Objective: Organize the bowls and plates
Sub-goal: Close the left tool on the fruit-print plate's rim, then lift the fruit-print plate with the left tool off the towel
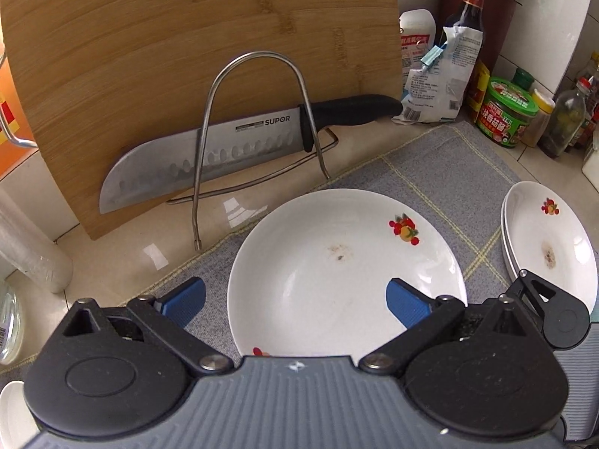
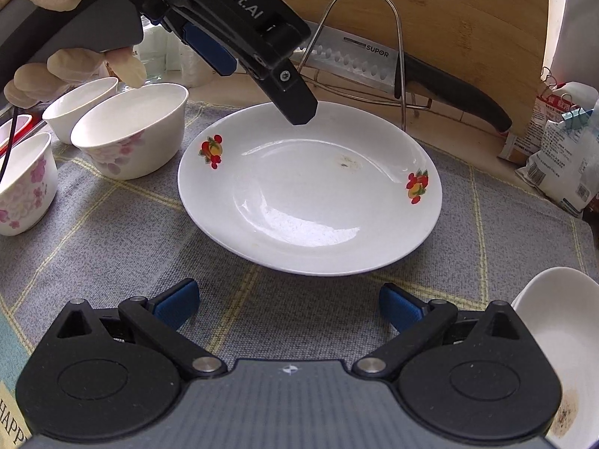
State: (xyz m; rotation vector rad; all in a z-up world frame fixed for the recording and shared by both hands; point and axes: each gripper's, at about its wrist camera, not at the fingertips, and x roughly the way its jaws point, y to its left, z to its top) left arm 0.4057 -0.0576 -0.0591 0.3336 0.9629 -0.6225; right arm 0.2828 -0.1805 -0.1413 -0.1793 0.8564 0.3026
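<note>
Right wrist view, nearest first: the right gripper (image 2: 286, 305) has its blue-padded fingers spread wide and empty above the grey checked mat (image 2: 112, 239). Just ahead lies the white plate (image 2: 299, 202) with fruit prints, flat on the mat. Over its far rim hangs the left gripper (image 2: 262, 56), held by a gloved hand (image 2: 78, 65); its fingers are likewise apart, holding nothing. Three flowered bowls (image 2: 131, 138) stand to the plate's left. Left wrist view shows a stack of similar plates (image 1: 550, 239) to the right. Behind stand a wire rack (image 1: 258, 127), a knife (image 1: 224, 149) and a bamboo cutting board (image 1: 149, 37).
</note>
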